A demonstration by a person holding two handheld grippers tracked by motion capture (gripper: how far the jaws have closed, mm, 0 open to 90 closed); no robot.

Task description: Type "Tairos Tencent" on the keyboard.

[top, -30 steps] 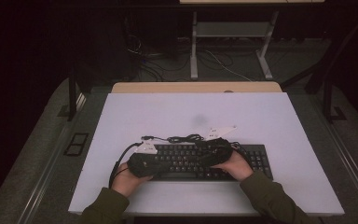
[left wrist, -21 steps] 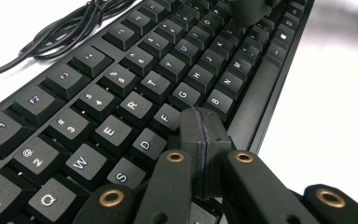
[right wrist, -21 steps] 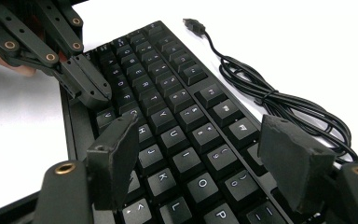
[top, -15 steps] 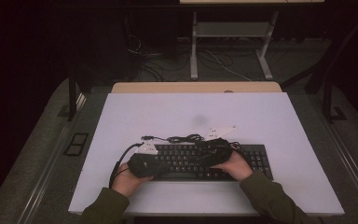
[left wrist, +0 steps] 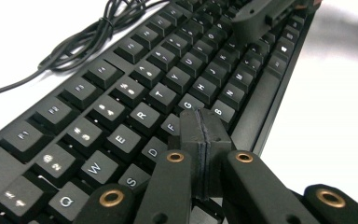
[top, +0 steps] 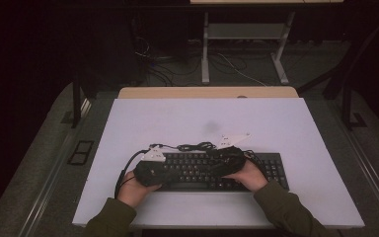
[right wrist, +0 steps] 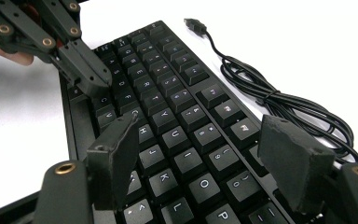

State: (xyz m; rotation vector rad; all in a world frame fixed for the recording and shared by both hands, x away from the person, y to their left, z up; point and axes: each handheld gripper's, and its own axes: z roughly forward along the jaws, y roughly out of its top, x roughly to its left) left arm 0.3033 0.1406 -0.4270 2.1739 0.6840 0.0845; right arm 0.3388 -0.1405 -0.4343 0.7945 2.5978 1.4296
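You are pressing the keyboard (left wrist: pixel 121 93) with the clenched left gripper (left wrist: pixel 204 140); your right gripper (right wrist: pixel 205 154) is hovering released, its keys probably not yet pressed.

- The keyboard (top: pixel 212 170) lies on the table (top: pixel 296 133), toward the 6 o'clock edge and a little to the 3 o'clock side of centre.
- Its coiled cable (top: pixel 197 146) lies on the table just beyond the keyboard's far edge, at 12 o'clock from the keys.
- The left gripper (top: pixel 150 173) sits over the keyboard's 9 o'clock end; the left gripper view shows its tips (left wrist: pixel 201 140) above the keys near F and G.
- The right gripper (top: pixel 229 157) sits over the keys at 3 o'clock from the left one.
- A second table (top: pixel 246 32) stands on the floor at 12 o'clock, well apart.
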